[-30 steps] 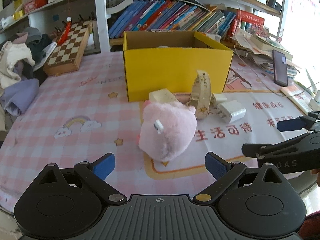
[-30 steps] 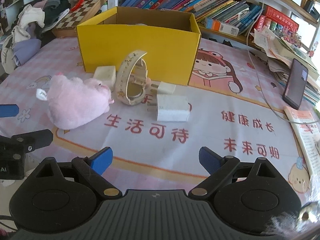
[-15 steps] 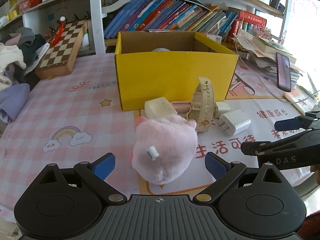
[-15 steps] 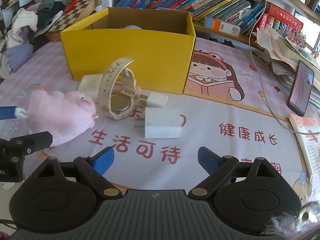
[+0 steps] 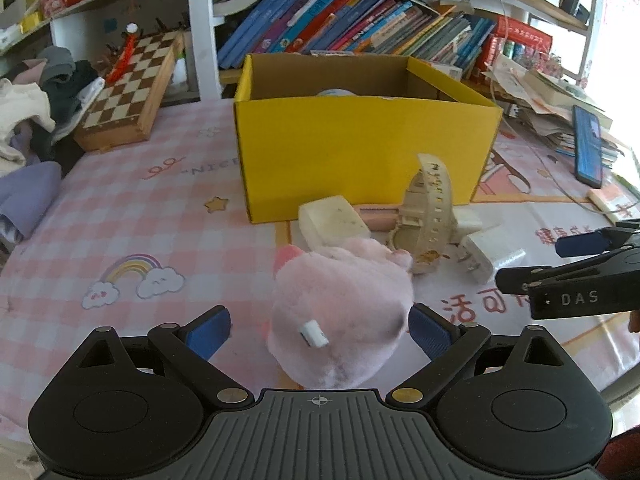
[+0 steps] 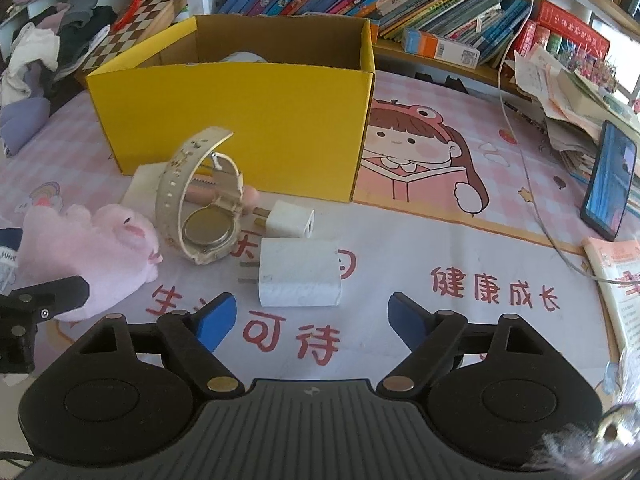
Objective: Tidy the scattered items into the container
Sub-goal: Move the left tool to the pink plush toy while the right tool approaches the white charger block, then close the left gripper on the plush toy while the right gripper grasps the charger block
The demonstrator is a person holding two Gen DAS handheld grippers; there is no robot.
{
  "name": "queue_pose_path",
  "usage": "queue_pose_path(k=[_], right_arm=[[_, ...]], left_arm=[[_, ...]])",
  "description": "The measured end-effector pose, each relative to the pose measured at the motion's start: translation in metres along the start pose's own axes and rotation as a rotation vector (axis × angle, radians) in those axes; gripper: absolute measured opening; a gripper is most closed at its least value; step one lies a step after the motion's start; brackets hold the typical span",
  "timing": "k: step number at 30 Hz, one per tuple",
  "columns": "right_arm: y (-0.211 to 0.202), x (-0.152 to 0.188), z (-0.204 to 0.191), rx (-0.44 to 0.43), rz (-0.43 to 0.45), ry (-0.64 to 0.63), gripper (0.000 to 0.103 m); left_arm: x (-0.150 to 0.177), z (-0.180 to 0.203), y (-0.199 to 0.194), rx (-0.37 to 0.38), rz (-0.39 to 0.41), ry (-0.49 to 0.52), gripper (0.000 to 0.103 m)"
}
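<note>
A yellow cardboard box (image 5: 360, 152) (image 6: 240, 120) stands open on the table with something pale inside. In front of it lie a pink plush toy (image 5: 340, 312) (image 6: 88, 256), a cream wristwatch (image 5: 428, 216) (image 6: 200, 204), a large white charger (image 5: 492, 256) (image 6: 298, 272), a small white plug (image 6: 290, 220), a cream block (image 5: 332, 220) and a pink stick (image 5: 378, 214). My left gripper (image 5: 320, 332) is open with the plush between its fingers. My right gripper (image 6: 312, 320) is open, just short of the large charger.
A chessboard (image 5: 128, 92) and a heap of clothes (image 5: 28, 104) lie at the left. Bookshelves (image 5: 360, 28) run behind the box. A phone (image 6: 610, 180), papers (image 6: 560, 92) and a cable (image 6: 520, 128) lie at the right.
Both grippers have moved forward. The plush has come between the left gripper's fingers, and the large charger is nearer the right gripper.
</note>
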State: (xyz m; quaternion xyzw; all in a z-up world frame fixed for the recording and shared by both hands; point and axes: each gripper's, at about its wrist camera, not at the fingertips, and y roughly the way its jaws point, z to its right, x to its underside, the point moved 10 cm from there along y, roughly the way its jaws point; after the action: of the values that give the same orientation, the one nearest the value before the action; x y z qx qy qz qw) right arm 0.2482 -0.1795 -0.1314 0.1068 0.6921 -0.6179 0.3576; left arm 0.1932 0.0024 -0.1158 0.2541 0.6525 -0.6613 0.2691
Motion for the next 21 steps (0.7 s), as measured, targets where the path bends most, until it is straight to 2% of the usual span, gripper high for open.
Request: queue_pose_path(k=[1, 14, 17, 20, 21], right_arm=[[0.002, 0.000, 0.001, -0.006, -0.002, 0.004, 0.080], [0.027, -0.008, -0.005, -0.021, -0.027, -0.042, 0.078], [0.031, -0.012, -0.004, -0.023, -0.032, -0.047, 0.066], [0.033, -0.011, -0.004, -0.050, -0.048, -0.029, 0.049], [0.033, -0.011, -0.005, -0.048, -0.048, -0.030, 0.049]], left_arm=[[0.000, 0.000, 0.001, 0.002, -0.003, -0.001, 0.096], [0.001, 0.000, 0.019, 0.033, -0.049, -0.038, 0.094], [0.003, 0.003, 0.022, 0.054, -0.059, -0.043, 0.086], [0.004, 0.004, 0.021, 0.068, -0.060, -0.045, 0.078], [0.003, 0.004, 0.020, 0.071, -0.055, -0.045, 0.075]])
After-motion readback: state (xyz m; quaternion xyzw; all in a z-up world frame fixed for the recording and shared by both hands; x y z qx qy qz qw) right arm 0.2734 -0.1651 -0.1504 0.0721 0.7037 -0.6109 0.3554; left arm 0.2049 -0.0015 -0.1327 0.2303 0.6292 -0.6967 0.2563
